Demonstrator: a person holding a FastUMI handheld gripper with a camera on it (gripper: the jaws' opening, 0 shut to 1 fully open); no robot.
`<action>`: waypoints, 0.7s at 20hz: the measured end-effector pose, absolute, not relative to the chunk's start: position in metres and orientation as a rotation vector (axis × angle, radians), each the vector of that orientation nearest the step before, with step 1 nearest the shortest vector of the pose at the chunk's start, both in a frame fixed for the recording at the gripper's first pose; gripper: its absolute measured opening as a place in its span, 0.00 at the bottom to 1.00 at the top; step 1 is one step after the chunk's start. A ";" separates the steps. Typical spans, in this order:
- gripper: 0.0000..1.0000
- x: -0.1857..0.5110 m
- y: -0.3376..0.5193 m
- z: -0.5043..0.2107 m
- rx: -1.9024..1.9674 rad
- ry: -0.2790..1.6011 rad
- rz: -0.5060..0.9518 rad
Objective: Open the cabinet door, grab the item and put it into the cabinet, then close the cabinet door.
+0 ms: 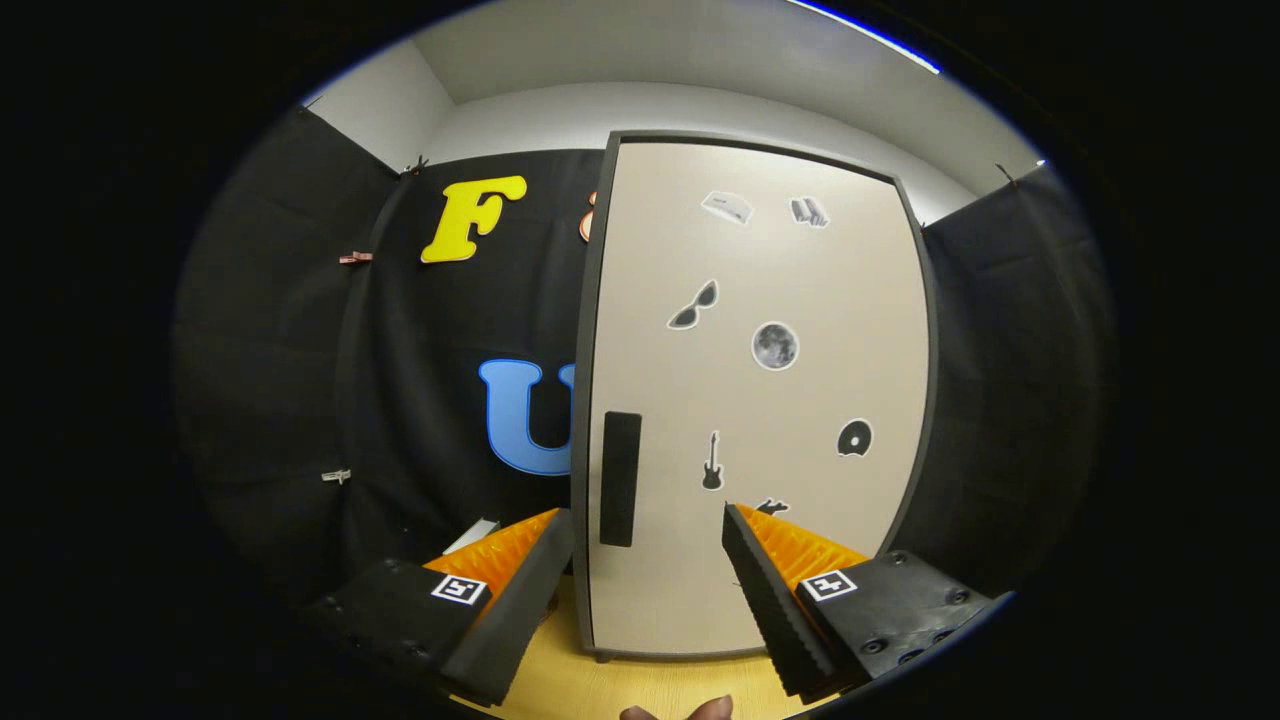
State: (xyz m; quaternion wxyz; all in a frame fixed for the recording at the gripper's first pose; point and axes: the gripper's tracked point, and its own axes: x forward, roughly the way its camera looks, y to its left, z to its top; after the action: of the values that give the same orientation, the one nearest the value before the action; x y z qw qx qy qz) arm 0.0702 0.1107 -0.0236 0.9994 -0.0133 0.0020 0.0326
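Hand-held gripper (648, 560): fingers spread wide apart, nothing between them, touching nothing. They sit at the lower centre of the frame.

Cabinet (760, 400): stands upright on the table (650, 690), fills the centre and right of the frame, directly beyond the fingers. Door shut, so the first step of the task has not begun.

Handle (620, 478): dark vertical bar near the door's left edge, lower centre-left of the frame. Long axis runs up and down. It lies ahead of the gripper, nearer the left finger than the right, its lower end just above and inboard of the left fingertip (552, 530).

Judgement: the handle is off-centre to the left of the gap. A small shift left while closing in would bring the bar between the fingers; the jaws open side to side, which suits a vertical bar. Hinges are probably on the right edge, so the door should swing out from the left.

Item to store: a pale object (472, 535) shows partly behind the left finger, lower left; whether this is the item I cannot tell.
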 end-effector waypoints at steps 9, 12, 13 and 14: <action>0.98 0.155 0.134 -0.043 0.038 0.040 0.028; 0.95 0.174 0.140 -0.050 0.007 0.048 0.030; 0.92 0.177 0.141 -0.050 0.002 0.042 0.024; 0.85 0.180 0.142 -0.048 -0.003 0.034 0.020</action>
State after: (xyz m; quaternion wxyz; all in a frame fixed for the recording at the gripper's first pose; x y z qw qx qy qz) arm 0.1796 0.1421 -0.0481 0.9998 -0.0014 0.0170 0.0100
